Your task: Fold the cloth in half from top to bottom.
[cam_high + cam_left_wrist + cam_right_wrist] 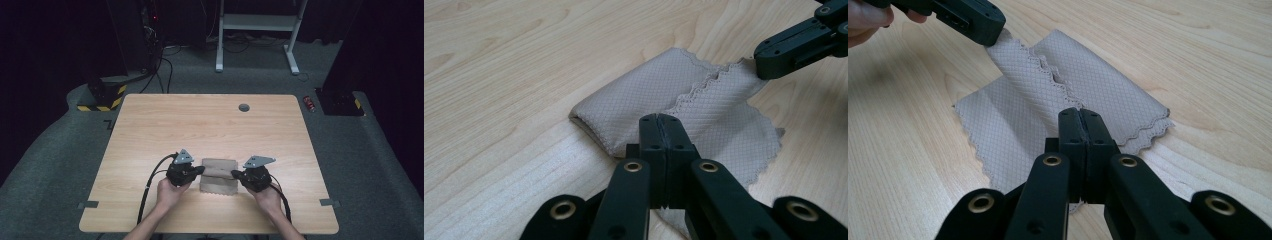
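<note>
Both grippers are pinching a beige microfibre cloth [218, 175] on the wooden table [150, 130]. The left gripper [659, 122] and right gripper [1080, 117] are each clenching the pinked edge of its folded-over layer, lifting it slightly.

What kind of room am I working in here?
Probably a lab or recording studio: a lone wooden table on grey carpet, black curtains around it, cables and equipment stands behind, and hazard-striped bases on the floor.

Lab: cables [159, 65], hazard-striped stand base [102, 97]
</note>
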The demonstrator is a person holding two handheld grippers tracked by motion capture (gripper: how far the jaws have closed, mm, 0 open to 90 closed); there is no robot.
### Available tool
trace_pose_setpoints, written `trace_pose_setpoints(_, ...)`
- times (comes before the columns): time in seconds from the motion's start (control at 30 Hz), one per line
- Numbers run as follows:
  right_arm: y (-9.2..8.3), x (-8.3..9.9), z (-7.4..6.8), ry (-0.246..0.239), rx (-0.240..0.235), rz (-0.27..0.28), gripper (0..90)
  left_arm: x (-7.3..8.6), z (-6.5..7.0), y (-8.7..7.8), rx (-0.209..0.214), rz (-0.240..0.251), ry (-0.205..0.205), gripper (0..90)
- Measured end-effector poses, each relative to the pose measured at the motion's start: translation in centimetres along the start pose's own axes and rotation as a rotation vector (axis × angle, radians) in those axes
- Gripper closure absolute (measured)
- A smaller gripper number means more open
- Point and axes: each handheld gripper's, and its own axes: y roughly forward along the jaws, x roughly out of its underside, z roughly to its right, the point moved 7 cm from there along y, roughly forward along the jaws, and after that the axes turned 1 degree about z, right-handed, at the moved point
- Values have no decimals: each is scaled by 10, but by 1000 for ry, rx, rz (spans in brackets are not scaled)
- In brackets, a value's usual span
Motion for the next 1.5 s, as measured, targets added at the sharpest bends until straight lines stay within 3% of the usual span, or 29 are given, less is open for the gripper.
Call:
trace_pose_setpoints(0.7, 4, 22, -7, 33, -23, -18, 888, 18, 10, 4, 25, -31, -17, 894)
trace_pose_setpoints(1.5, 6, 33, -15, 29, -37, -32, 866, 34, 14, 5, 39, -67, -25, 893)
